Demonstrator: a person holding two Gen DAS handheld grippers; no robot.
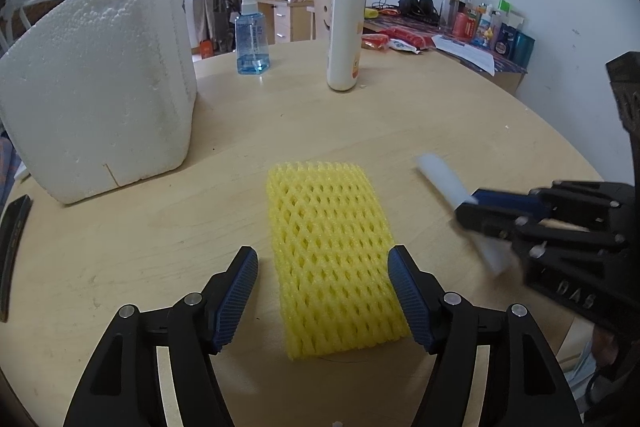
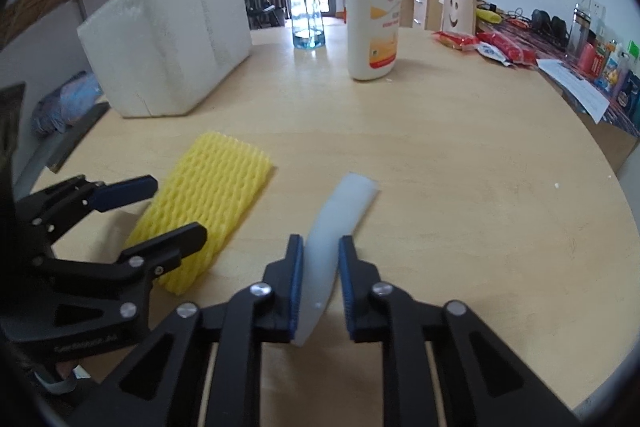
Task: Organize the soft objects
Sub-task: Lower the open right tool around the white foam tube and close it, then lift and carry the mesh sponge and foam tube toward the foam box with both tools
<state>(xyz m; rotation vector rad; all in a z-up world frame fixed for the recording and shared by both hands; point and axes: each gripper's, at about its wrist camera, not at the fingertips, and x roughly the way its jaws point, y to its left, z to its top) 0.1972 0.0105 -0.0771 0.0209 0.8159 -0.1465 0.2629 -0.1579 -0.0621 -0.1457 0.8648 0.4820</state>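
Note:
A yellow foam net sleeve [image 1: 332,259] lies flat on the round wooden table [image 1: 280,131]. My left gripper [image 1: 322,297] is open, its jaws on either side of the sleeve's near end, not closed on it. My right gripper [image 2: 318,275] is shut on a white foam strip [image 2: 340,215] that sticks forward and tilts up just above the table. In the left wrist view the right gripper [image 1: 464,211] holds the white strip [image 1: 440,179] to the right of the sleeve. In the right wrist view the sleeve [image 2: 208,211] lies left, with the left gripper [image 2: 176,211] over it.
A large white styrofoam box [image 1: 96,79] stands at the left. A white pump bottle with a red top [image 1: 346,23] and a blue spray bottle [image 1: 251,39] stand at the far side. A dark flat object [image 1: 14,251] lies at the left edge. A cluttered desk [image 1: 460,31] stands beyond the table.

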